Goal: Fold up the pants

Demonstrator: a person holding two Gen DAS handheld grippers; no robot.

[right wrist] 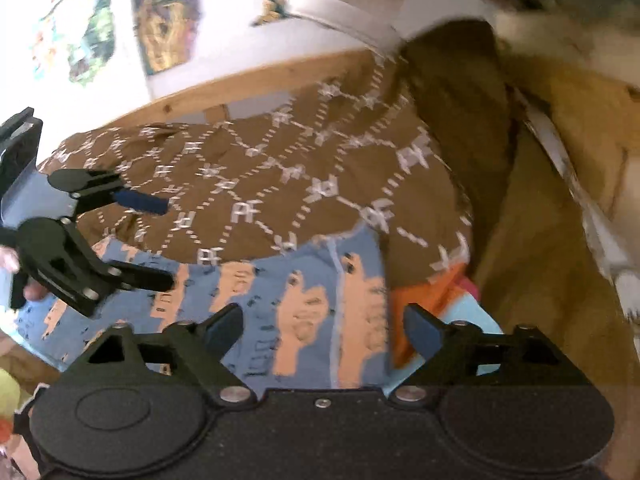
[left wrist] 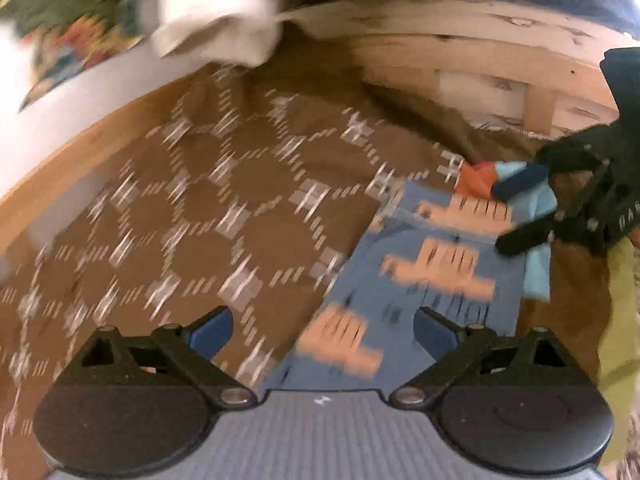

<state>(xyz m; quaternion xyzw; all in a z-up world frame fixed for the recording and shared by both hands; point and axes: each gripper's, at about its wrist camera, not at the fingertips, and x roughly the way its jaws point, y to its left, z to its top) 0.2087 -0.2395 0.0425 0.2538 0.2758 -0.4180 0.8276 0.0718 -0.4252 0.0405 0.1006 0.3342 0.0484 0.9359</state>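
Pants lie on the brown spread; left tool and right tool both gape, wood rail beyond.

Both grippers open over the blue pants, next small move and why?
Probably lower the left gripper onto the near edge of the blue pants and close. Its jaws stand open and empty above the fabric, and the right gripper is open too, so nothing is held yet.

Black linkage arms, silver screws, seemingly blue-padded fingers.
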